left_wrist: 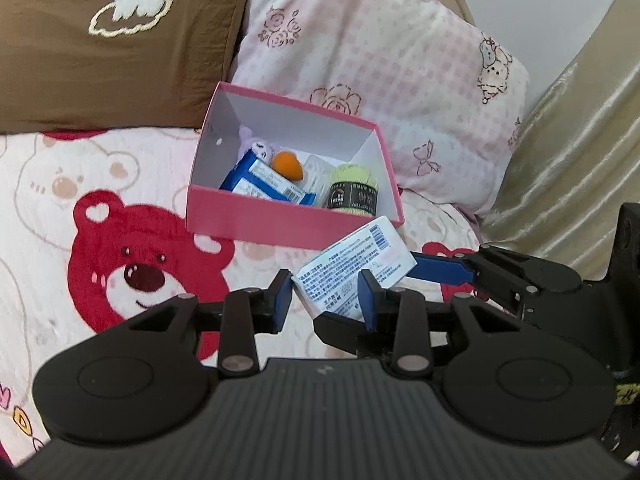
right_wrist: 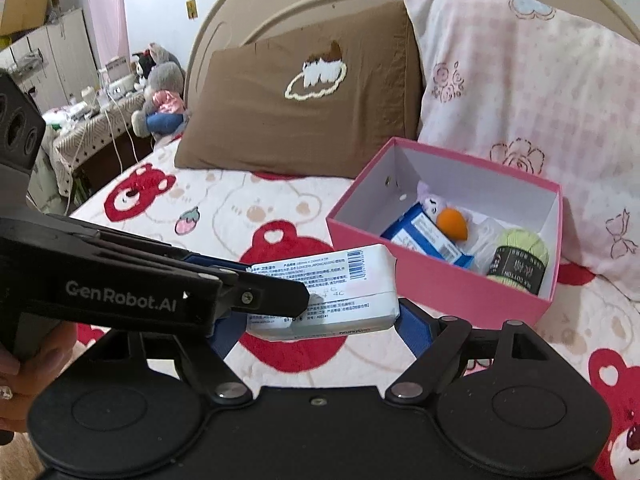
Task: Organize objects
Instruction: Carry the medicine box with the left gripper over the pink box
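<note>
A white wet-wipe pack (left_wrist: 360,264) (right_wrist: 332,280) with printed text and a barcode hangs above the bear-print blanket, just in front of the pink box (left_wrist: 292,224) (right_wrist: 420,280). My left gripper (left_wrist: 326,298) (right_wrist: 276,284) is shut on one end of the pack. My right gripper (right_wrist: 320,326) holds it across its width, both blue pads against its sides; its finger (left_wrist: 440,272) comes in from the right in the left wrist view. The open box holds a blue pack (left_wrist: 260,180), an orange toy (left_wrist: 286,164), a purple plush (left_wrist: 256,146) and green yarn (left_wrist: 354,190).
A brown pillow (right_wrist: 304,116) and a pink pillow (right_wrist: 520,92) lean on the headboard behind the box. A gold curtain (left_wrist: 572,152) hangs at the right. Plush toys (right_wrist: 160,88) and a cluttered side table (right_wrist: 92,128) stand beside the bed. A hand (right_wrist: 24,360) grips the left tool.
</note>
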`<action>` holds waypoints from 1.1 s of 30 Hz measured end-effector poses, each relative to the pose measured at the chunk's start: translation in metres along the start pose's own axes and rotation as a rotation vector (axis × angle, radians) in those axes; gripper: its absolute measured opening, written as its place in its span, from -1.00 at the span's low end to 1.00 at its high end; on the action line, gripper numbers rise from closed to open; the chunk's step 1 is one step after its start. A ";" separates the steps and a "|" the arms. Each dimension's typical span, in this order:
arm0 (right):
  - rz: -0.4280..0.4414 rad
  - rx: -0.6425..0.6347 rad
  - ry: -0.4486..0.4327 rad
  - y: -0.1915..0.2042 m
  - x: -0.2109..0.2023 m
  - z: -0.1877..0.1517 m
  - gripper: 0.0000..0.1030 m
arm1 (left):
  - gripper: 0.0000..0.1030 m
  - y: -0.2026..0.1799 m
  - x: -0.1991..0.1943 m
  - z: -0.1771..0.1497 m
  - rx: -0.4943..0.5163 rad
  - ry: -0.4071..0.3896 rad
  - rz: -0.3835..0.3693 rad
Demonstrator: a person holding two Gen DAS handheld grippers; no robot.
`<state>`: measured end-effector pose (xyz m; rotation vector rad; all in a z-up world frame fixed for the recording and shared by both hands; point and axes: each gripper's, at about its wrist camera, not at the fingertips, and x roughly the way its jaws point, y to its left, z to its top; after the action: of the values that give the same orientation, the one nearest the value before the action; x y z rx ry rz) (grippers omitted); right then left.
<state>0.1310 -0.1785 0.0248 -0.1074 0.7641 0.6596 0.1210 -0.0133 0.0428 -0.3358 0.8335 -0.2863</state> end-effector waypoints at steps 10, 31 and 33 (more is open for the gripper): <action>-0.043 0.007 -0.072 -0.030 -0.005 0.044 0.58 | -0.36 -0.010 0.028 0.068 0.001 -0.020 -0.035; -0.070 0.034 0.005 -0.155 0.114 0.079 0.42 | -0.35 0.000 0.194 0.122 -0.023 0.062 0.052; -0.082 0.019 0.021 -0.161 0.125 0.073 0.42 | -0.35 0.006 0.211 0.119 -0.046 0.076 0.043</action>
<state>0.3374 -0.2188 -0.0287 -0.1281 0.7823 0.5736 0.3470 -0.0654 -0.0265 -0.3515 0.9217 -0.2411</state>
